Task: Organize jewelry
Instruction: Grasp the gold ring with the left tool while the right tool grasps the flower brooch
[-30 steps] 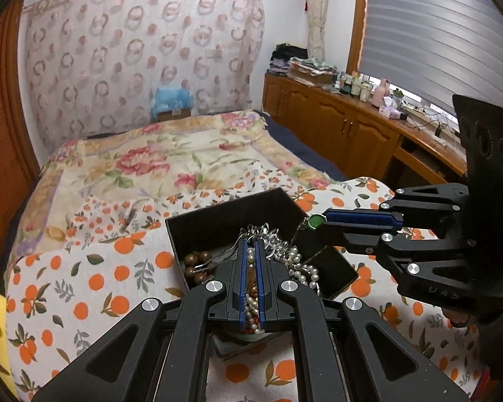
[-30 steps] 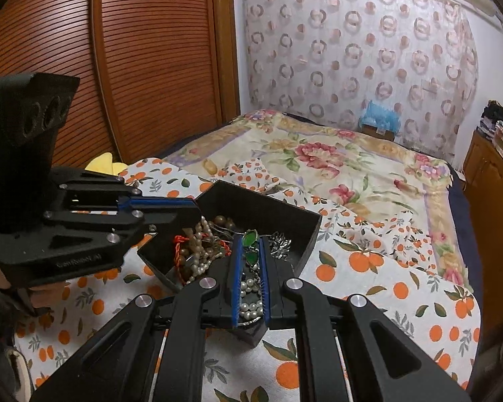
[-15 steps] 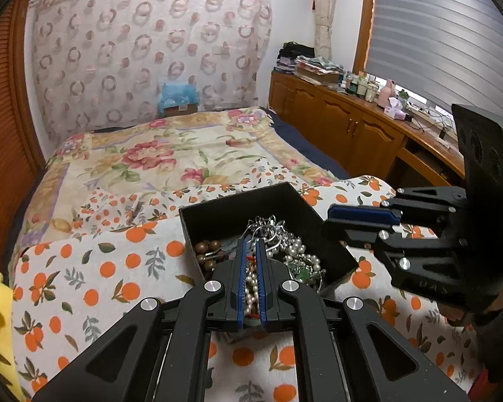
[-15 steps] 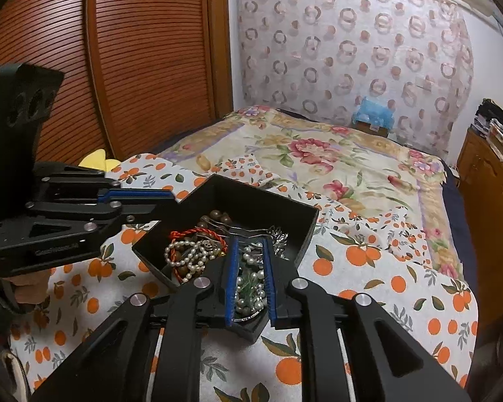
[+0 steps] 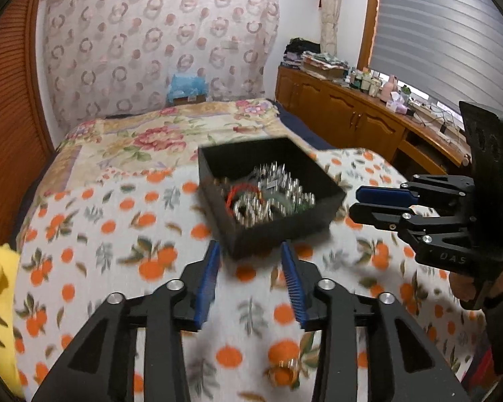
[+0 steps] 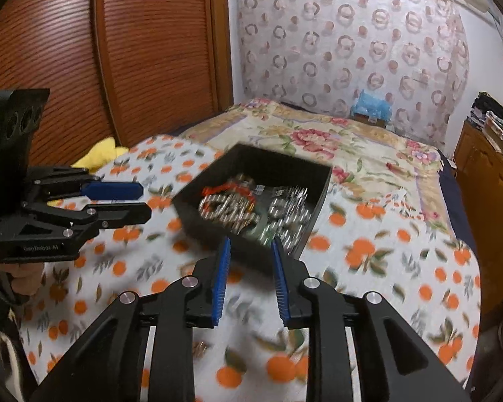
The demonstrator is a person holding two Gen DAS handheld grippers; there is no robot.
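Now, left to right:
Left gripper (image 5: 249, 261): my fingers are spread wide and hold nothing, above the quilt (image 5: 117, 234) just short of the box's near corner.
Box (image 5: 285, 227): black, open-topped, resting on the orange-print quilt between my two grippers.
Jewelry (image 5: 271, 194): a blurred heap of pearls, silver chain and a red cord, inside the box.
Right gripper (image 6: 250, 258): fingers parted and empty, tips at the box's near wall.

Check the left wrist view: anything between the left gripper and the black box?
Nothing there: only orange-print bedspread between the open left gripper and the black box, per the left wrist view.
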